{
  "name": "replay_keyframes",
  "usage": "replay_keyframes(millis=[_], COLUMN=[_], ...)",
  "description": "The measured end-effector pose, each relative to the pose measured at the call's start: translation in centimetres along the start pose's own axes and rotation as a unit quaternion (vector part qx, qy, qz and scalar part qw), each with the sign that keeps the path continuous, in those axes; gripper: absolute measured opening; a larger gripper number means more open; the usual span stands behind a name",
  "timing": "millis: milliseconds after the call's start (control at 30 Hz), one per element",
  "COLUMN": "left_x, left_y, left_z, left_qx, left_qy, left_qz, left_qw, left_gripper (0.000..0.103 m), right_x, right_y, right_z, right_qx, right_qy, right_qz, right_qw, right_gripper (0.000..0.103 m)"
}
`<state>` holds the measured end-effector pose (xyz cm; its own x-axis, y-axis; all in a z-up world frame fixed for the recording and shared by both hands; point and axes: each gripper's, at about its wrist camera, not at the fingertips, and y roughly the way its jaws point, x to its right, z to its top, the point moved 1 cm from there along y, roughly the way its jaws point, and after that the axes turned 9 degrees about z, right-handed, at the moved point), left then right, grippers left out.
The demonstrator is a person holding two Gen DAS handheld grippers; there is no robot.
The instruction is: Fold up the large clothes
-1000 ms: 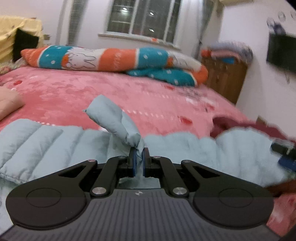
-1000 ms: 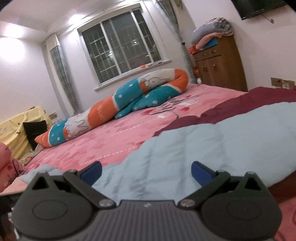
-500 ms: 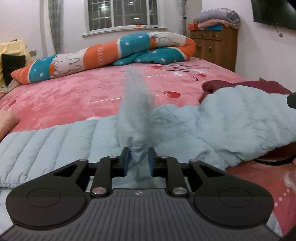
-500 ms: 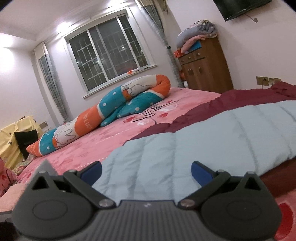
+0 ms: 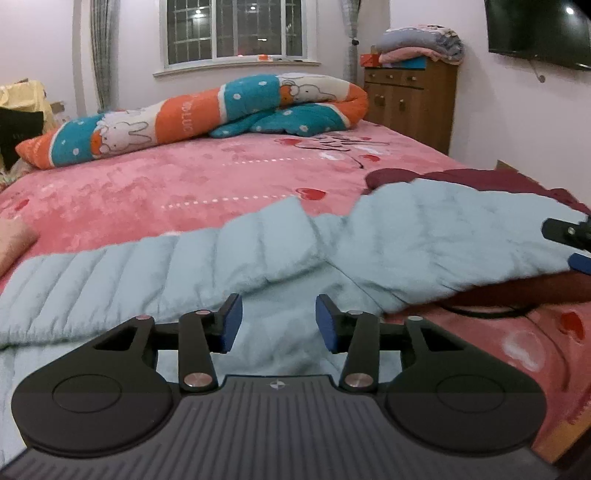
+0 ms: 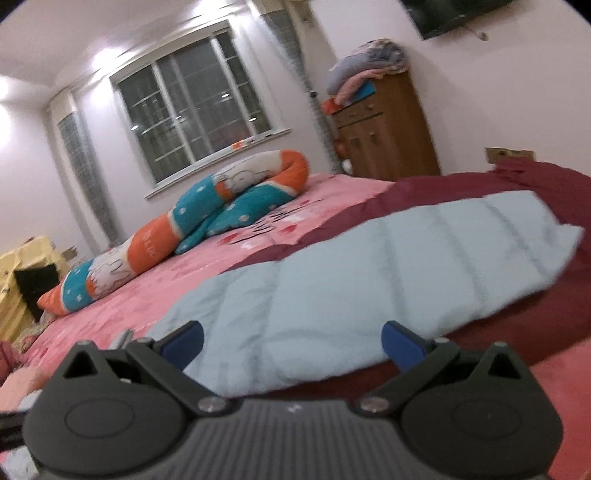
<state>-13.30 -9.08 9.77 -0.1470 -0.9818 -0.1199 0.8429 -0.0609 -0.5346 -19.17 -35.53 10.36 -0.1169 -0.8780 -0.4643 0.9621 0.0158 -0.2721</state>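
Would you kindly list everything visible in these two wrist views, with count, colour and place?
Puffer jacket: one, light blue, spread across the near edge of the bed, lying over the maroon garment.
Maroon garment: one, dark red, under and beyond the jacket.
Bed cover: one, pink with red hearts.
Rolled quilt: one, orange, teal and white with rabbits, at the far side of the bed.
Window: one, barred, far wall.
Cabinet: one, brown wood, folded blankets on top.
Television: one, black, wall-mounted at right.
Left gripper: black with blue pads, open, over the jacket.
Right gripper: black with blue pads, open wide.
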Motion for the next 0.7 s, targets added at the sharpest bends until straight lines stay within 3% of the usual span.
replay_keyframes(millis=[100, 300, 500, 700], left_x=[0.1, 0.6, 0.0, -0.1], left_y=[-1.6, -4.9, -6.5, -7.4], left_z=[-0.9, -2.3, -1.8, -2.9], left_qx=[0.002, 0.011, 0.019, 0.012], left_qy=[-0.002, 0.026, 0.03, 0.032], left_qz=[-0.018, -0.035, -0.034, -0.023], left_qw=[0.9998, 0.999, 0.9988, 0.9991], left_gripper=[0.064, 0.066, 0.073, 0.074], right_x=[1.8, 5.9, 9.1, 8.0], right_y=[-1.5, -4.1, -5.3, -6.2], right_z=[0.3, 0.6, 0.7, 1.1], right_qx=[0.021, 0.058, 0.088, 0.125], right_qy=[0.024, 0.091, 0.157, 0.123], right_qz=[-0.032, -0.089, -0.108, -0.122], right_qw=[0.999, 0.99, 0.978, 0.977], right_gripper=[0.102, 0.102, 0.102, 0.102])
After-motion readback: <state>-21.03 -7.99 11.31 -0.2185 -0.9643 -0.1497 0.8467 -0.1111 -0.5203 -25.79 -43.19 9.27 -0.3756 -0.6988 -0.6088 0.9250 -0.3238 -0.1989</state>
